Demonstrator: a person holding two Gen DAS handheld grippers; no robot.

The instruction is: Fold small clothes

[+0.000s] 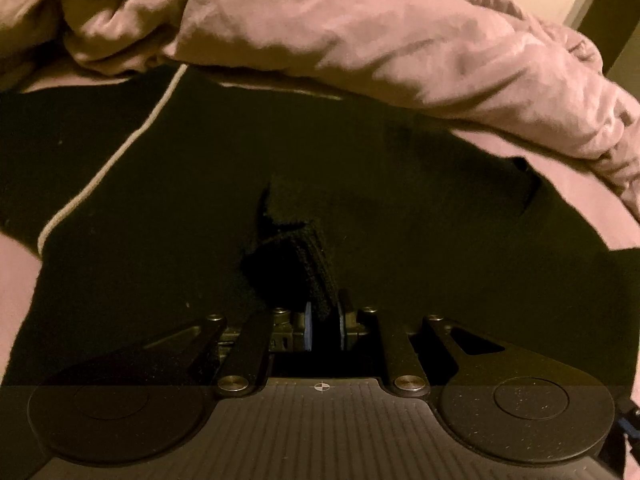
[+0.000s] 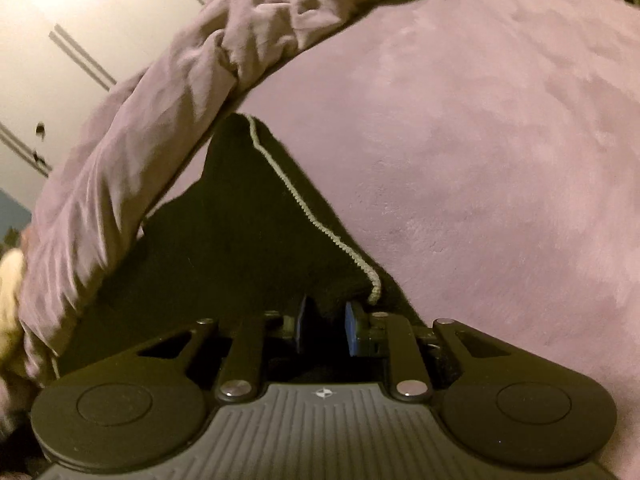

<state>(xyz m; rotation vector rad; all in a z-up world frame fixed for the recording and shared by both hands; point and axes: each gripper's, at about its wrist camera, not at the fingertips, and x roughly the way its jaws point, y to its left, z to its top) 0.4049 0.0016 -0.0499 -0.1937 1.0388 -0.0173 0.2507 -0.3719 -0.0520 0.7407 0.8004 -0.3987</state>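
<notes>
No readable writing, brand or label on anything in either view. Only marks: a small round crosshair symbol (image 1: pixel 321 386) on the ribbed body of the left tool, and a like one (image 2: pixel 321 392) on the right tool's body.

Task's thing: a black garment (image 1: pixel 192 184), knitted by the look of its texture, dark enough that folds are hard to read. A thin pale line of stitching (image 1: pixel 120 148) runs along one edge; in the right wrist view the same trim (image 2: pixel 316 224) shows as a row of small looped stitches running down toward the tool. Type of garment cannot be told.

Where it is: spread on a bed with a pink, soft-napped cover (image 2: pixel 480 160). A rumpled pink duvet (image 1: pixel 340 32) is bunched along the far side of the garment, overlapping its far edge. In the right wrist view the garment (image 2: pixel 240 240) forms a dark wedge between the duvet and the flat cover.

Left tool (image 1: pixel 325 326): clenched on a ribbed fold of the black garment, which rises in a small ridge from between the blue pads (image 1: pixel 307 326).

Right tool (image 2: pixel 325 330): blue pads (image 2: pixel 352 330) drawn close on a corner of the garment beside the trim's end; fabric sits between them, apparently gripped.

Background: pale panelled doors (image 2: pixel 80 40).
</notes>
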